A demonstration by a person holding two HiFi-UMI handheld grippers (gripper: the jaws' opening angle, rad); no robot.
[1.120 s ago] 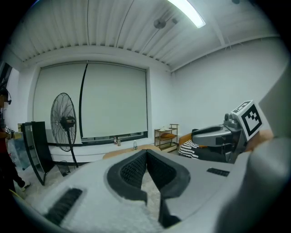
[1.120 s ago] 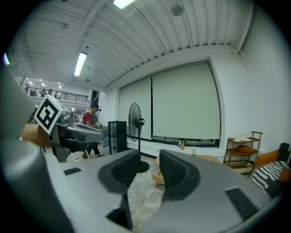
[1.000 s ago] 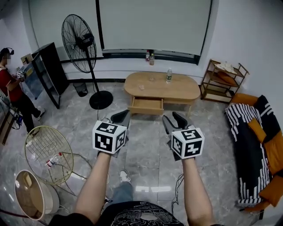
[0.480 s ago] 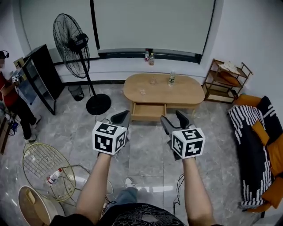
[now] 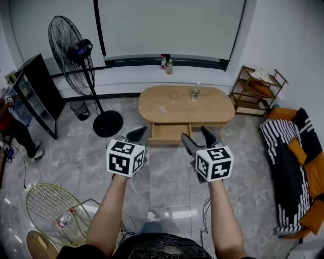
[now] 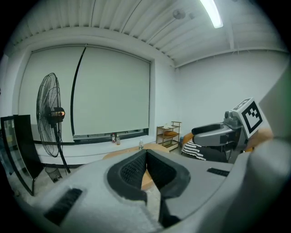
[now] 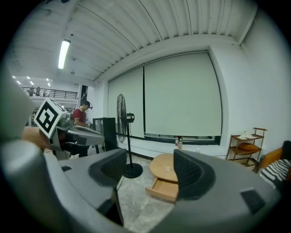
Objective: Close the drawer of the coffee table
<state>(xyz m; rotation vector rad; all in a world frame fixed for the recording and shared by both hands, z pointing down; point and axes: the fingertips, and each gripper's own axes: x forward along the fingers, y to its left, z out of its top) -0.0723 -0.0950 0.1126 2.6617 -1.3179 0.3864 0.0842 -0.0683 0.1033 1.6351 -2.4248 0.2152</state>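
White walls (image 5: 276, 40). Big pale blind (image 5: 169, 28) over rear window, 2 bottles (image 5: 166, 61) on sill. Glossy grey marble-look floor (image 5: 167, 177). Black pedestal fan (image 5: 71, 50) at left rear. Black glass-front cabinet (image 5: 33, 96) by left wall, small bin (image 5: 77, 109) betw. them. Wooden rack (image 5: 255, 88) in rt corner. Orange sofa (image 5: 310, 177) w/ striped throw (image 5: 281, 152) along rt wall. Gold wire basket (image 5: 55, 215) near left. Ribbed ceiling (image 7: 159, 22) w/ lit tube (image 6: 211, 12).

A living-room corner set up inside a larger industrial hall: an oval wooden coffee table (image 5: 215, 109), a sofa (image 5: 288, 162) with orange cushions, a small wooden shelf (image 5: 255, 90) and a standing fan (image 5: 68, 48) on a glossy tiled floor (image 5: 167, 177), under a corrugated ceiling (image 7: 136, 32) with a strip light (image 7: 64, 53).
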